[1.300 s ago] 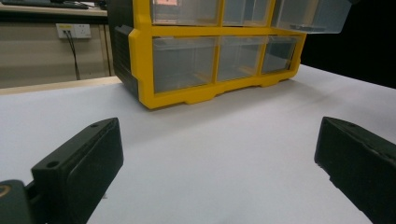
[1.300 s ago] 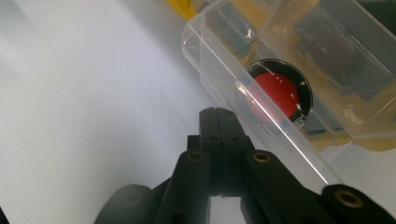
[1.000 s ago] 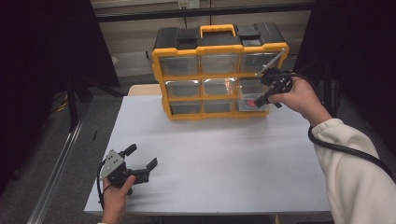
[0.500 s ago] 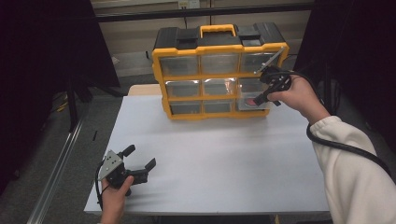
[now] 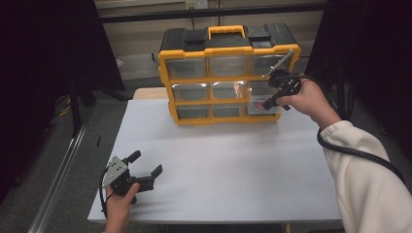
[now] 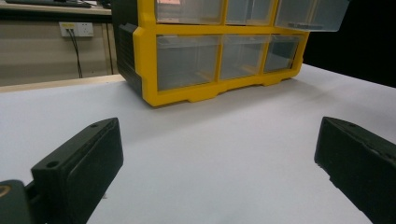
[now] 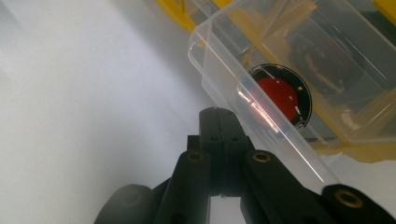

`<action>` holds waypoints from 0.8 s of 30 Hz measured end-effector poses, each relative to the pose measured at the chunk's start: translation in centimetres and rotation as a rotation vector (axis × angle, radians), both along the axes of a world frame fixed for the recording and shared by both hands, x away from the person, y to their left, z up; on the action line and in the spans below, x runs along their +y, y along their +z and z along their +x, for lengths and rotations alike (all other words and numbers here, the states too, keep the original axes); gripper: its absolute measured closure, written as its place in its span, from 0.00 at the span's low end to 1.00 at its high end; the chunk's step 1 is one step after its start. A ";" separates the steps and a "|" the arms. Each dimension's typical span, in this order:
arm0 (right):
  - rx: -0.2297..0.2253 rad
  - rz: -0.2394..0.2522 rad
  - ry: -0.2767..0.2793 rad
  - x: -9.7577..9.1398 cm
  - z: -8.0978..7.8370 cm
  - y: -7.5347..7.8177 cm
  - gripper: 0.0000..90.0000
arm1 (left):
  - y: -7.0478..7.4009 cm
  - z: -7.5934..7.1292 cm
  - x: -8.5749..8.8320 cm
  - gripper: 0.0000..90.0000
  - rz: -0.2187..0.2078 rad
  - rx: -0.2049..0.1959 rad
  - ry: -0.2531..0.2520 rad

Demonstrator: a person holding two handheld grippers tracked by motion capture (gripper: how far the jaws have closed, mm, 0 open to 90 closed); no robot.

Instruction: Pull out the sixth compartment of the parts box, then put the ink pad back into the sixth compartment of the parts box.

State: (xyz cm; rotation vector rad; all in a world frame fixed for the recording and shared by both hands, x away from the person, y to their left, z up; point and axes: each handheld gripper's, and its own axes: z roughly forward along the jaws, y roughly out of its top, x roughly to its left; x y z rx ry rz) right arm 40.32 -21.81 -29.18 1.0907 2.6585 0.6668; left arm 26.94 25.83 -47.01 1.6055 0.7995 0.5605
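Observation:
A yellow and black organiser cabinet [image 5: 228, 73] with clear drawers stands at the back of the white table [image 5: 233, 165]. Its right-hand drawer in the middle row [image 5: 256, 108] is pulled partway out, also seen in the left gripper view [image 6: 313, 16]. Inside that clear drawer [image 7: 280, 88] lies a red round piece with a black rim [image 7: 278, 93]. My right gripper [image 5: 264, 104] is shut, and its tips [image 7: 218, 116] sit against the drawer's front lip; I cannot tell whether they pinch it. My left gripper [image 5: 146, 162] rests open on the table at the front left, with nothing between its jaws [image 6: 219, 154].
The cabinet [image 6: 196, 56] has a yellow carry handle [image 5: 226, 31] on top. A black cable [image 5: 359, 155] trails from the right gripper along the white sleeve. A metal rail [image 5: 63, 174] runs along the floor left of the table.

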 end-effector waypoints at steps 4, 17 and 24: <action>-0.002 0.004 -0.008 0.0 -0.1 0.1 1.00 | 0.0 -0.1 -0.2 0.01 -0.015 -0.001 0.017; -0.002 -0.001 -0.005 0.1 0.6 0.4 1.00 | 0.0 -0.1 0.1 0.01 -0.020 0.006 0.024; -0.006 -0.011 -0.009 0.4 0.9 0.4 1.00 | 0.0 -0.4 0.4 0.01 -0.020 0.005 0.023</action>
